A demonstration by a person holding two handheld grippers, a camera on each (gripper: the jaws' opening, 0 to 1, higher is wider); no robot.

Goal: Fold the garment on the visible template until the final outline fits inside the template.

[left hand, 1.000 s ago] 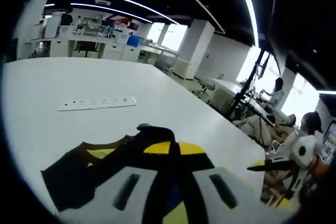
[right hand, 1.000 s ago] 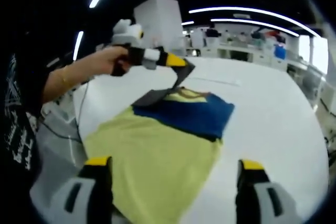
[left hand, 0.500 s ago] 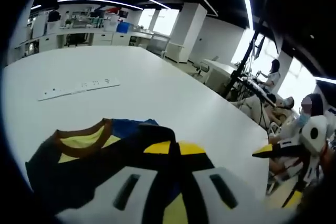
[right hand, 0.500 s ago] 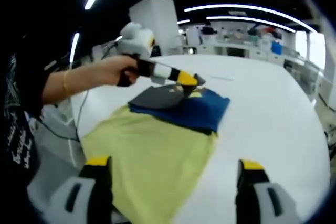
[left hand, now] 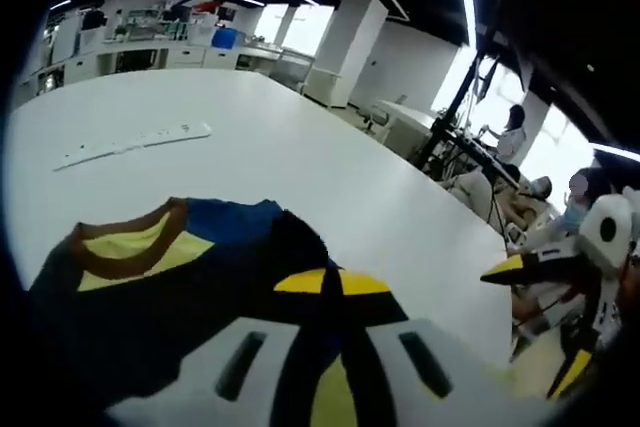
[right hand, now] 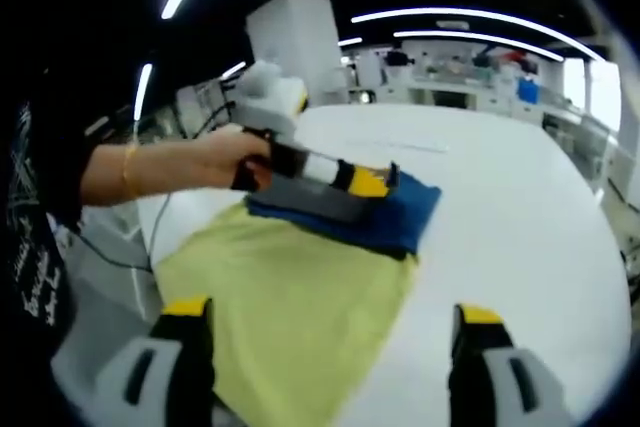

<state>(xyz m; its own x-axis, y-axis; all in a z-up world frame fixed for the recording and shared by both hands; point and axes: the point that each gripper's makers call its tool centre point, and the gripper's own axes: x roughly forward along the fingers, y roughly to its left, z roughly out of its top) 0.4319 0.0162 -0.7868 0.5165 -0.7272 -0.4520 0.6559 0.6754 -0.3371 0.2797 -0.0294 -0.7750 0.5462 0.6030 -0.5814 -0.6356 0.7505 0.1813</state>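
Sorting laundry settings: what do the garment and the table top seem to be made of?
The garment looks like soft, matte knit fabric, likely cotton or a blend: it drapes and folds flat, with a ribbed brown collar. The table looks like smooth white laminate with a faint sheen; the exact material is unclear.

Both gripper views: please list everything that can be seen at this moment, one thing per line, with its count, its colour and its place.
Folded cloth garment: one, dark blue and dark grey with a brown collar and yellow inside; on the yellow sheet's far end, under the left gripper.
Flat yellow sheet, probably the template: one, yellow; on the table in front of the right gripper.
Large white table: one, white; under everything.
Long white power strip: one, white; on the table beyond the garment.
Seated people: at least two, in the room behind the table.
Left gripper: one, white with yellow tips; down on the garment, jaws together with cloth between them.
Person's hand: one; holding the left gripper.
Right gripper: one; jaws wide apart, empty.
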